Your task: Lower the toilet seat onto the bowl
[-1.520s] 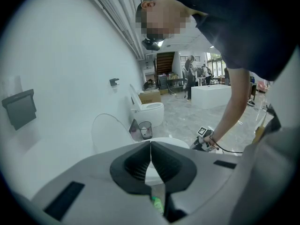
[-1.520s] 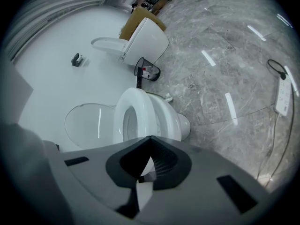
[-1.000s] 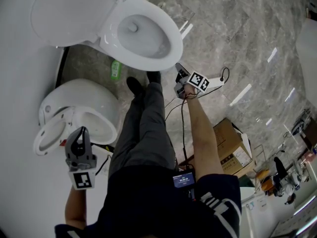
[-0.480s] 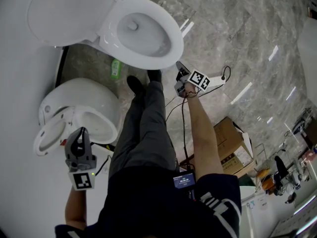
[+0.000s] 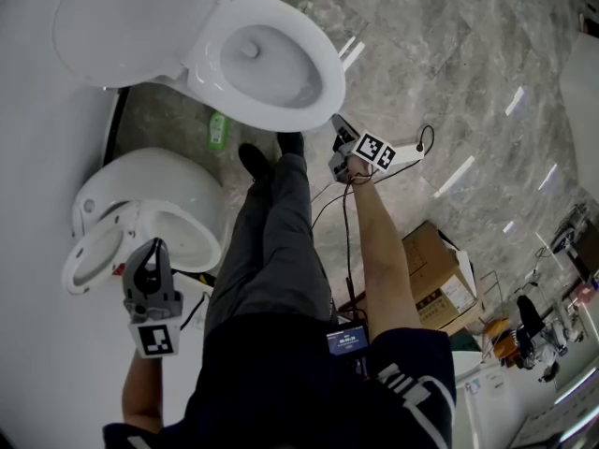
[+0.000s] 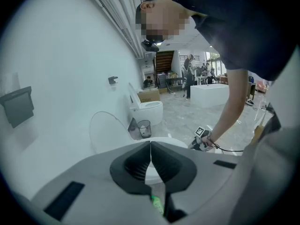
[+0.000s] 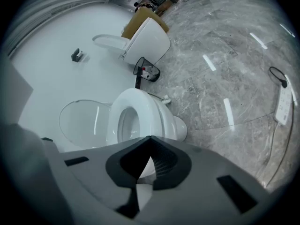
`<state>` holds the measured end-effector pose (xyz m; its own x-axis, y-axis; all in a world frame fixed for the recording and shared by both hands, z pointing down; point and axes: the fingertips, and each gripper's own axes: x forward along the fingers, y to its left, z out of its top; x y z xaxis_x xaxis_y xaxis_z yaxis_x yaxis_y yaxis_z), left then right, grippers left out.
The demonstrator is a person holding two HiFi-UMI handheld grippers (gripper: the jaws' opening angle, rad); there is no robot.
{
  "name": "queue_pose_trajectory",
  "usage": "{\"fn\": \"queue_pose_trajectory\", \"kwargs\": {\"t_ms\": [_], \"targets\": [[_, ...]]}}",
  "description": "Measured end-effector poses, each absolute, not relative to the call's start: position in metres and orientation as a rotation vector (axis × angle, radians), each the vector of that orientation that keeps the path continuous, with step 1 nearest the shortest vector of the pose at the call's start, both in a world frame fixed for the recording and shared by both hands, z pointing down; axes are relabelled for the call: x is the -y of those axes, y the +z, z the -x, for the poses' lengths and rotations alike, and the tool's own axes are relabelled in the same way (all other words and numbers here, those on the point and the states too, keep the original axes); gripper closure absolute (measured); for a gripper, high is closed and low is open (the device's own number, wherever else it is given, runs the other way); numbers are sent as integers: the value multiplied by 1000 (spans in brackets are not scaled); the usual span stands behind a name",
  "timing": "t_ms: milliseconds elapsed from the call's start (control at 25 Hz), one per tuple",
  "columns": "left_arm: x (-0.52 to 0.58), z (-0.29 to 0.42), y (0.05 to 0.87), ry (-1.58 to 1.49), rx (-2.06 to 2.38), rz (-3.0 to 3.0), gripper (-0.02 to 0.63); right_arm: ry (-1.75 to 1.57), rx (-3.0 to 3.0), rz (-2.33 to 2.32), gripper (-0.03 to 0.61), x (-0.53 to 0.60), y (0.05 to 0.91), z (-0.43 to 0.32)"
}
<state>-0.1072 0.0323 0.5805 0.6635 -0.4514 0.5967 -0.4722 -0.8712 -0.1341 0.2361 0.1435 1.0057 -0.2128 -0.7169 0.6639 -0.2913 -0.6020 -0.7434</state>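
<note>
A white toilet fills the top of the head view; its seat (image 5: 323, 68) lies flat on the bowl and its lid (image 5: 112, 26) stands up against the wall. My right gripper (image 5: 337, 127) hovers just off the bowl's front rim, shut and holding nothing. In the right gripper view the same seat (image 7: 150, 111) rests on the bowl beyond the closed jaws (image 7: 149, 138). My left gripper (image 5: 154, 248) hangs shut and empty over a second toilet (image 5: 159, 190) at lower left. Its jaws (image 6: 150, 142) meet in the left gripper view.
The person's legs (image 5: 276, 241) stand between the two toilets. A green bottle (image 5: 218, 131) lies on the floor by the wall. A cardboard box (image 5: 435, 269) sits at right and a power strip (image 7: 284, 104) with its cable on the marble floor. A waste bin (image 7: 147, 72) stands near a third toilet (image 7: 145, 41).
</note>
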Motion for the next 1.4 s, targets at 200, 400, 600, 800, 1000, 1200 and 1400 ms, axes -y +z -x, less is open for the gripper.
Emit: {"fn": "queue_pose_trajectory", "kwargs": {"t_ms": [200,400,600,800,1000,1200,1400], "targets": [[-32,110,576,1004,801,-2834,588,-1859,-1256,1769,559,-137,990,-238],[-27,111,569,976,818,-2844,588,-1832,-1379,1841,560,-132,969,-237],[-25,110,564,959,829,-2845,589,-1791,-1536,1906,560,-127,942,-235],[-17,106,557,916,839,-2865,589,-1694,-1703,1949,560,-114,905,-231],[-10,104,546,874,868,-2868,589,-1549,-1874,1952,560,-90,844,-220],[1,100,526,780,929,-2881,589,-1353,-2037,1956,560,-60,769,-209],[11,101,505,711,986,-2887,589,-1128,-2204,1933,560,-25,686,-195]]}}
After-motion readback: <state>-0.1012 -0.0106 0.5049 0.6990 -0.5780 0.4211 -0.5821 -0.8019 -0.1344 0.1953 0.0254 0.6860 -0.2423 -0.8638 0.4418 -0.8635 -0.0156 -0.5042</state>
